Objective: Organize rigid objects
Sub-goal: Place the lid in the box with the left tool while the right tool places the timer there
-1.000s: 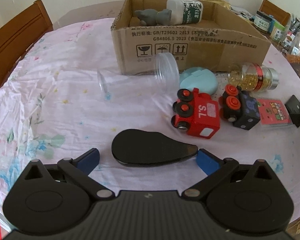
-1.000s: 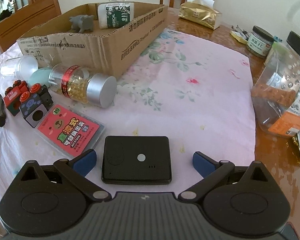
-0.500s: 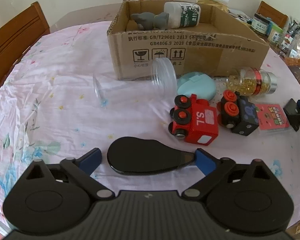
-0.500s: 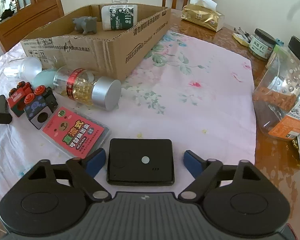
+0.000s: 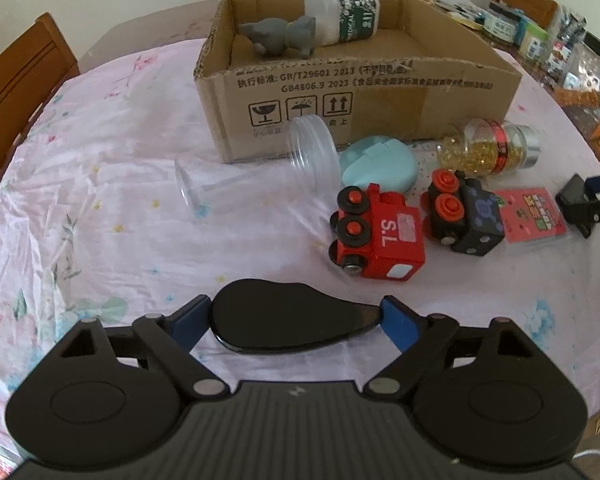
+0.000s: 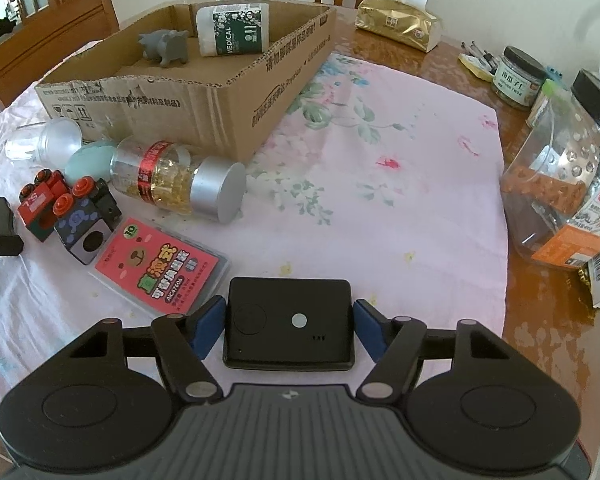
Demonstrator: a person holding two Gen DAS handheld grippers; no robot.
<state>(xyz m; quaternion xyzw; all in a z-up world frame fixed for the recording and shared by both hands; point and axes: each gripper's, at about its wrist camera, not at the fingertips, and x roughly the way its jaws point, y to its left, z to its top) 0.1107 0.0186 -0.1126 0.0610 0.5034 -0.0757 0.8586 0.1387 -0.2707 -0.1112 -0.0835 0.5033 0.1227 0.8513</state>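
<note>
Left gripper (image 5: 296, 318) has its blue pads against both ends of a black teardrop-shaped case (image 5: 290, 322) — pinching it, low over the pink floral tablecloth (image 5: 100, 200). Right gripper (image 6: 288, 326) brackets a flat black box (image 6: 289, 322); left pad touches its side, right pad sits just beside it, so cannot tell if it's clamped. Just beyond the left gripper, to the right: red toy train (image 5: 376, 238) on its side, black toy train (image 5: 462, 216) beside it, then a pink card pack (image 5: 534, 216) further right. Behind the trains, a teal oval case (image 5: 378, 166) and a clear plastic jar (image 5: 256, 172) lying on its side, mouth near the carton. A bottle of gold capsules (image 6: 176, 178) with silver cap lies on its side against the cardboard box (image 5: 360, 108). Inside the box at the far end — grey animal figure (image 5: 278, 36) and white-green medical bottle (image 5: 342, 18), touching. Far right, off the cloth: big clear jar (image 6: 560, 184), small jars, gold tissue pack (image 6: 398, 24). Wooden chairs (image 5: 16, 84) round the table.
</note>
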